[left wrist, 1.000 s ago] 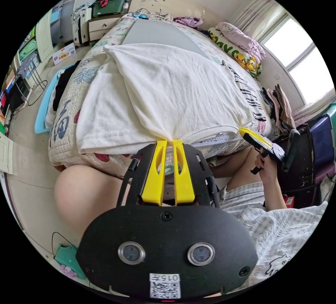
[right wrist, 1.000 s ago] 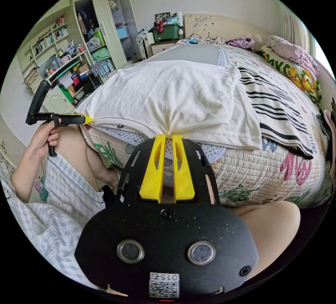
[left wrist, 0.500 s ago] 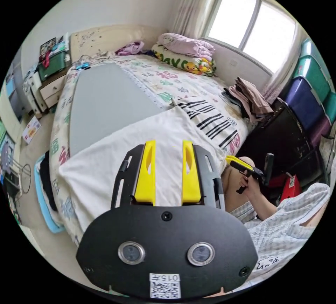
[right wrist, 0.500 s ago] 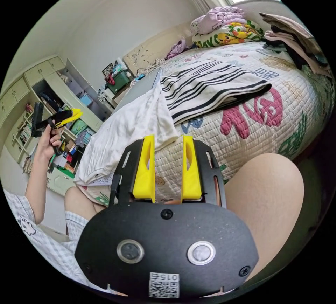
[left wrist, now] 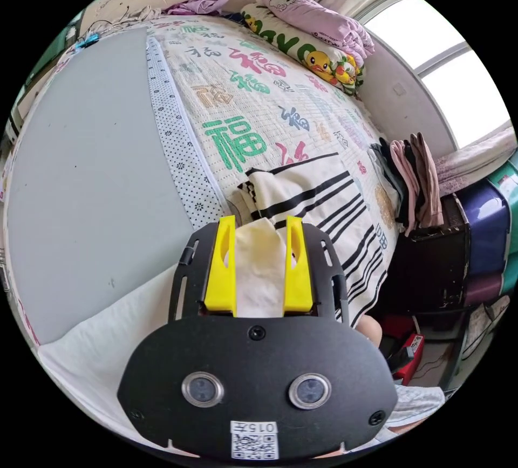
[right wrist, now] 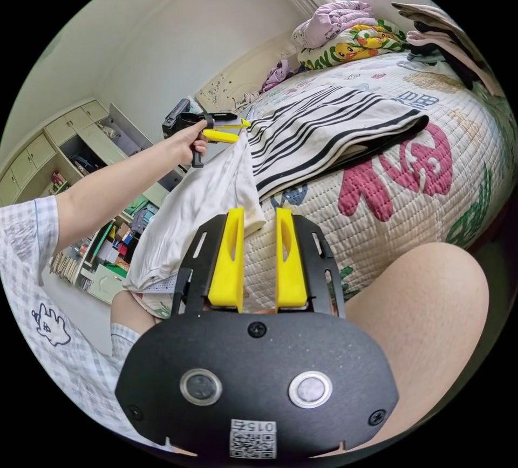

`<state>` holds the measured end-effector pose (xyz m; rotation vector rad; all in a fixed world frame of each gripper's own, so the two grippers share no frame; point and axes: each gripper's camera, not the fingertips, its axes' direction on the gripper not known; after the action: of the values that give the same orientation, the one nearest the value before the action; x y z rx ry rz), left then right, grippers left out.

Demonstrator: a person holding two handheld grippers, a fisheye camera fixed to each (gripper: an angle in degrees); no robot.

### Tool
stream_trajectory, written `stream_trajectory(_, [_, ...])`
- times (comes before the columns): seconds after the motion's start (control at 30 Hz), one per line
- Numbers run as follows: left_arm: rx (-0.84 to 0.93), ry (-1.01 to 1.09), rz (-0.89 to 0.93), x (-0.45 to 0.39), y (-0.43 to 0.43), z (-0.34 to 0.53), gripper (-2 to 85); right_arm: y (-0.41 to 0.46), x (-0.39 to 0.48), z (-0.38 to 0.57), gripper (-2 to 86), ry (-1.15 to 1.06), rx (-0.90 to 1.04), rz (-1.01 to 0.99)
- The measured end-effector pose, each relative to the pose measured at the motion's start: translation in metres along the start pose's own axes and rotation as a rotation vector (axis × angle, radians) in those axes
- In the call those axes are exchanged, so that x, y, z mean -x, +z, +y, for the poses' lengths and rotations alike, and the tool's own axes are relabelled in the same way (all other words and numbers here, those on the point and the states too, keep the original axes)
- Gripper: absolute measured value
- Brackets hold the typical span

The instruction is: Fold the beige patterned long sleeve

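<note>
A: Left claw [left wrist: 260,222]: gripping anything?

B: Standing wide open, bracketing a corner of the beige long sleeve [left wrist: 259,268] between the jaws, not clamping it. Appearing also in the right gripper view, raised in a hand [right wrist: 191,142] at that same corner.

A: Lying where, otherwise?

B: Spreading back beneath and to the left of the left claw, over the grey mat [left wrist: 81,166]. Meeting the striped garment [left wrist: 324,204] just ahead and right of the tips, on the printed quilt [left wrist: 243,90].

A: Right claw [right wrist: 258,214]?

B: Gaping likewise, pinching nothing. Pointing at the quilt's edge, just short of the long sleeve's hem off the left jaw tip. Sitting beside a bare knee [right wrist: 426,317] to the right.
</note>
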<state>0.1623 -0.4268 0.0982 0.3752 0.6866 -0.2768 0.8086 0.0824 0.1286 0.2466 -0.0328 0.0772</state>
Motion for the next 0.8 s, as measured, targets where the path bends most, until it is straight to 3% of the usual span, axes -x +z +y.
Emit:
stream_trajectory(0.23, [-0.080,0.032,0.024,0.017,-0.024,0.012,1.8,0.010,-0.007,0.007,1.1,-0.035,0.018,-0.041])
stream_trajectory(0.6, [-0.235,0.144,0.122,0.000,-0.127,0.006,-0.2,-0.051,-0.021,0.030,-0.1,-0.083,-0.154,0.065])
stream_trajectory(0.8, [-0.312,0.197,0.353,-0.009,-0.189,-0.004,-0.2,-0.144,-0.016,0.033,-0.1,-0.189,-0.325,0.123])
